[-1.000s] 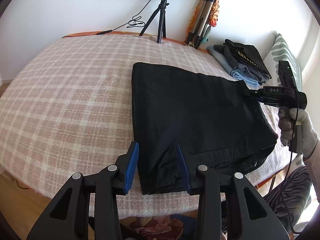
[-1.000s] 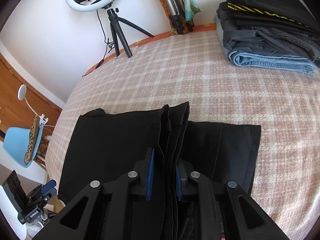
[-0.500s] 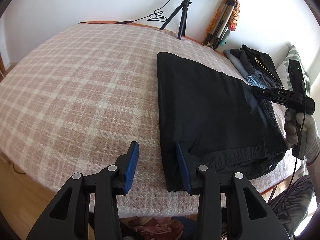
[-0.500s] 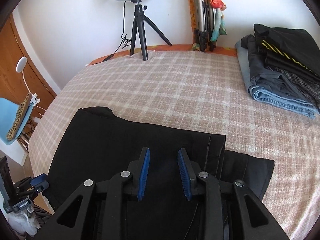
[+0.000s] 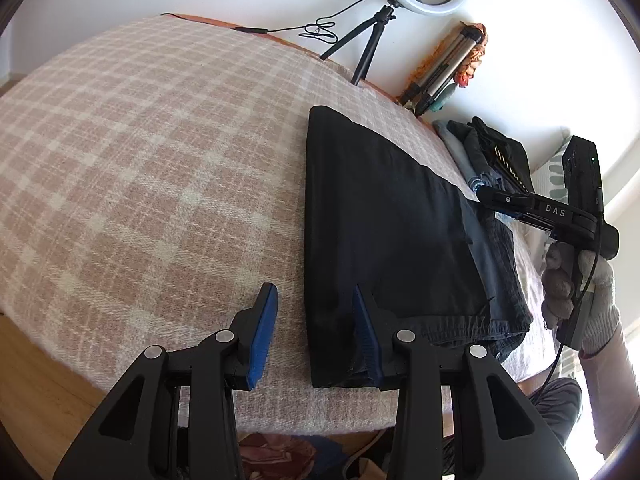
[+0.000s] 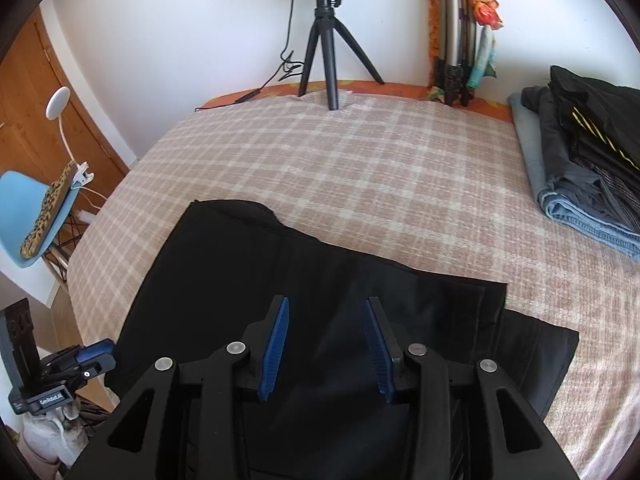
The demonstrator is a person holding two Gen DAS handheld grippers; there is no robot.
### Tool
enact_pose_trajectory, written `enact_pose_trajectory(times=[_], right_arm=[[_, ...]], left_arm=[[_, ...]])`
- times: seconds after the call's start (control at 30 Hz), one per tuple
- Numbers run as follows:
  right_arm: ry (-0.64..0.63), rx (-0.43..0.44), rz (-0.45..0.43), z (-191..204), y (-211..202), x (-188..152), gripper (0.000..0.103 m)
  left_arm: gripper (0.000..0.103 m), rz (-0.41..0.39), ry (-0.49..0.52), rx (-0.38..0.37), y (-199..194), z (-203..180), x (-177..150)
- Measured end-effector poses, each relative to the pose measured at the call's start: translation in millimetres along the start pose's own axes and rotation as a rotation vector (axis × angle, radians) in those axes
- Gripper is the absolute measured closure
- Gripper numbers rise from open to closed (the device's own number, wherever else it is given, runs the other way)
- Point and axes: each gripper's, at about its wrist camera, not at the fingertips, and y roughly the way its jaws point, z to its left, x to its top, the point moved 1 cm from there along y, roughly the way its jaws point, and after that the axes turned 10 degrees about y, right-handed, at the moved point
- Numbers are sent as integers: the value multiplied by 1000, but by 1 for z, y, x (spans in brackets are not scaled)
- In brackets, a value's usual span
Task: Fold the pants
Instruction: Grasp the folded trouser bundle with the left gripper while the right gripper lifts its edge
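The black pants (image 5: 380,220) lie folded flat on the plaid bed cover (image 5: 160,160), waistband toward the near right edge. My left gripper (image 5: 316,320) is open just over their near left corner; its right finger rests above the cloth, its left finger above bare cover. From the right wrist view the pants (image 6: 240,272) spread under my right gripper (image 6: 326,308), whose jaws are opening with nothing pinched between them. That right gripper (image 5: 486,196) also shows at the pants' far right edge, held by a gloved hand (image 5: 576,292). The left gripper (image 6: 100,354) sits at the pants' lower left corner.
A stack of folded clothes (image 6: 580,168) occupies the bed's right side, also seen as a pile (image 5: 492,156). A ring light on a tripod (image 6: 326,60) and a folded tripod (image 6: 460,40) stand at the back wall. A blue chair (image 6: 36,216) is beside the bed.
The right gripper let go of the bunched pant layers and opened; the fold now lies flat. The left gripper shifted left, so the pants' edge sits nearer its right finger.
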Motion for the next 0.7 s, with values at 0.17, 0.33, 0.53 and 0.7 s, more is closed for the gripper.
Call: enact_pose_trajectory(times=[0.17, 0.33, 0.53, 0.7], right_arm=[[-57, 80, 40, 55, 6, 3, 46], [-67, 119, 114, 102, 34, 10, 46], [-97, 88, 229, 148, 78, 17, 45], [-154, -21, 305, 179, 109, 16, 46]], left_arm=[[68, -21, -45, -60, 5, 0, -1], [77, -44, -65, -103, 8, -2, 1], [79, -105, -52, -148, -1, -7, 1], [80, -121, -27, -154, -4, -13, 4]])
